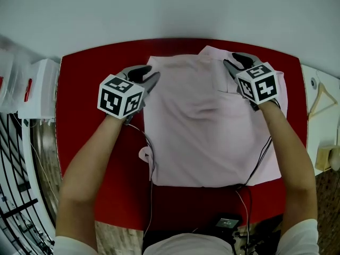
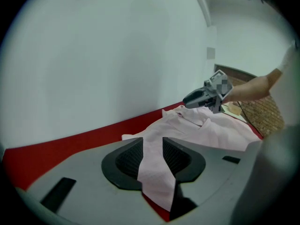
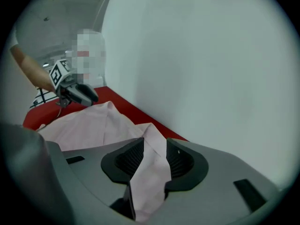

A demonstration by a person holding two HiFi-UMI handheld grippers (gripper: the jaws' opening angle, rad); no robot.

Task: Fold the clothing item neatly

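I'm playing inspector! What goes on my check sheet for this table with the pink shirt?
Surface: red table; the shirt covers its middle.
Job's things: pink shirt, lying flat, with its far corners at the grippers.
Clutter: wooden hanger beyond the table's right side; black box at the near edge.
Grippers: left gripper and right gripper each have jaws apart, with shirt fabric in the gap.
Cables: black cables run from the grippers toward the near edge.
Surroundings: white wall behind the table; wire rack at the left.
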